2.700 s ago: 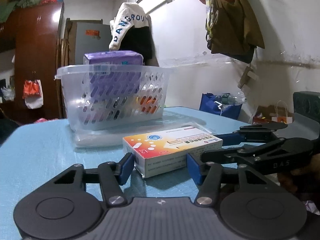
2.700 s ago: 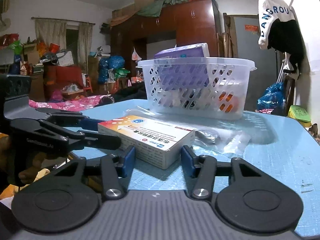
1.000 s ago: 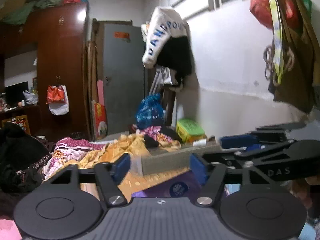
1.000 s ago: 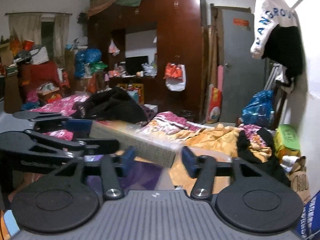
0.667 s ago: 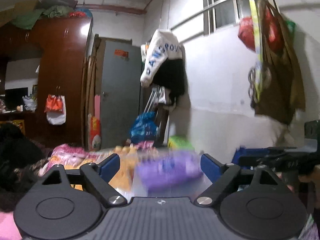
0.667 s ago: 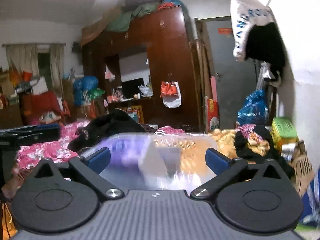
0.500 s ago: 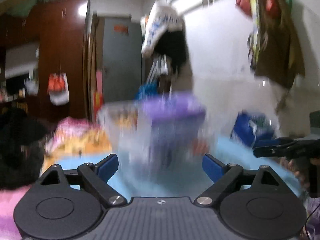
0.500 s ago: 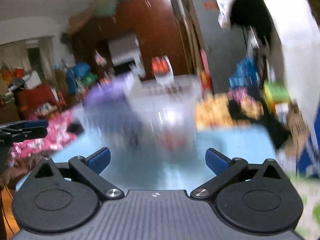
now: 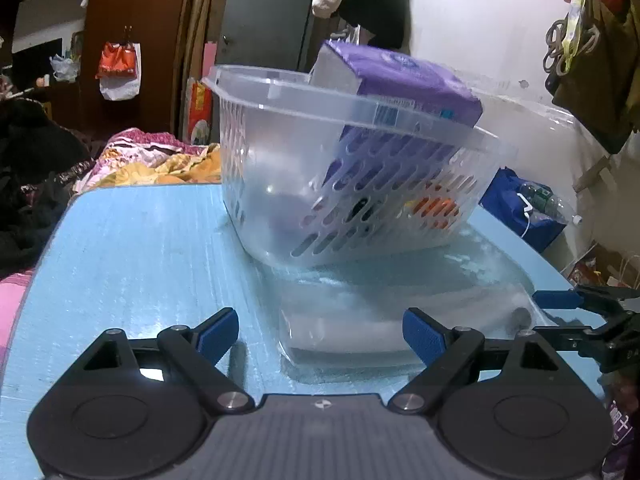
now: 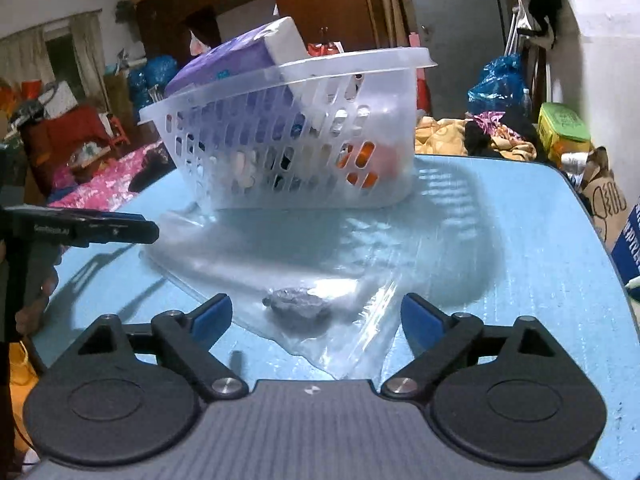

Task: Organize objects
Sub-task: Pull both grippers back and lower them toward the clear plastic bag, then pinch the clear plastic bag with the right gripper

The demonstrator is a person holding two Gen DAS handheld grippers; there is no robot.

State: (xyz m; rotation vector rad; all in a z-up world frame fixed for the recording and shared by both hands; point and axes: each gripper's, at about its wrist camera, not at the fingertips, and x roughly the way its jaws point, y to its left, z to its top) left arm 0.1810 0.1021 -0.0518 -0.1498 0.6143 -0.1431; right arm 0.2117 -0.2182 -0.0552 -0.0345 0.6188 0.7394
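Note:
A clear plastic basket point(image 9: 280, 184) stands on the blue table point(image 9: 132, 248), also in the right wrist view point(image 10: 384, 128). A purple pack point(image 9: 404, 80) leans inside it above the rim, with orange items point(image 9: 436, 208) at the bottom. A clear plastic bag point(image 9: 384, 308) lies in front of the basket; in the right wrist view the bag point(image 10: 280, 256) holds a small dark object point(image 10: 298, 302). My left gripper point(image 9: 320, 334) is open and empty just short of the bag. My right gripper point(image 10: 316, 320) is open and empty over the bag's near edge.
The right gripper's fingers point(image 9: 560, 300) show at the right of the left wrist view; the left gripper's fingers point(image 10: 116, 232) show at the left of the right wrist view. A cluttered bed point(image 9: 160, 160) and a wardrobe point(image 9: 136, 40) lie beyond the table.
Both grippers carried the orange-and-white box up over the basket, opened and let it go. They then dropped back down to table level in front of the basket, both empty.

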